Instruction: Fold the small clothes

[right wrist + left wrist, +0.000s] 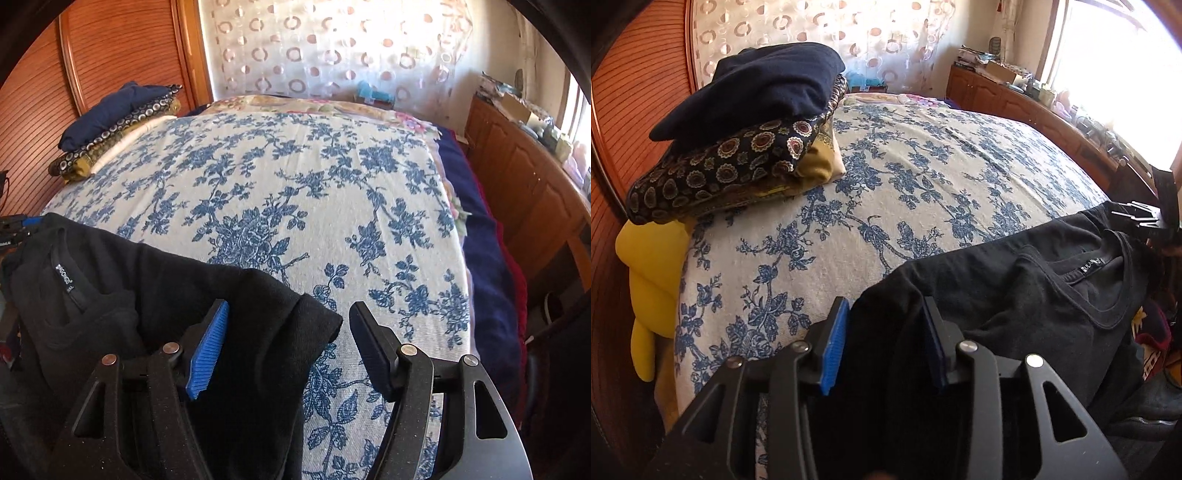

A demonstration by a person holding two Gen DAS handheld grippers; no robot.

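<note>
While both claws tilt steeply down toward the near edge of the bed (pixel 332 184), a black T-shirt (pixel 1015 295) lies bunched along that edge on the blue-flowered bedspread, its neckline and label facing up. The left claw (pixel 884 345) hangs over one shoulder end of the shirt; black cloth sits between its blue pads (pixel 833 347), which stand a little apart, and whether they press on it I cannot tell. The right claw (pixel 286 347) is over the other end, its jaws spread wide; a fold of the shirt lies beside the left-hand pad while the other pad stands clear over bare bedspread, so nothing is gripped. At the far left corner of the bed, against the wooden wardrobe (pixel 110 48), sits a stack of folded clothes (pixel 746 122), a navy piece on top of a patterned one.
</note>
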